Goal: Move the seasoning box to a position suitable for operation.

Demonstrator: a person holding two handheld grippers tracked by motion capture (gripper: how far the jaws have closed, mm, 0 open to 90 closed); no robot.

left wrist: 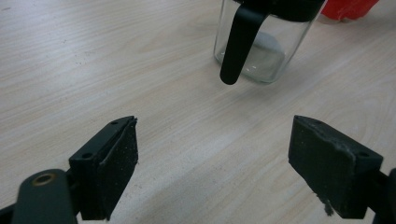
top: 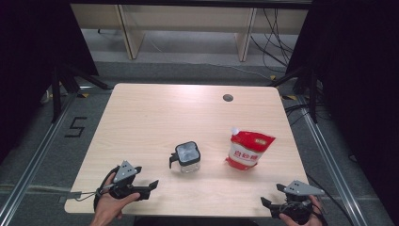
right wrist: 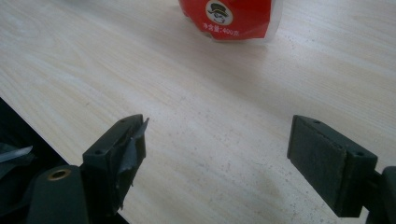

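Left gripper (left wrist: 212, 158) wide open, empty, right gripper (right wrist: 215, 161) likewise

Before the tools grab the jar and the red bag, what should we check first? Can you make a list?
1. Left tool open with nothing between its pads: ok.
2. Right tool open with nothing between its pads: ok.
3. Glass jar standing upright on the table, apart from the left tool: ok.
4. Jar's black handle facing the left tool: ok.
5. Red pouch ahead of the right tool, standing, spout at its top: ok.
6. Whether the jar's black lid is shut tight: cannot tell.
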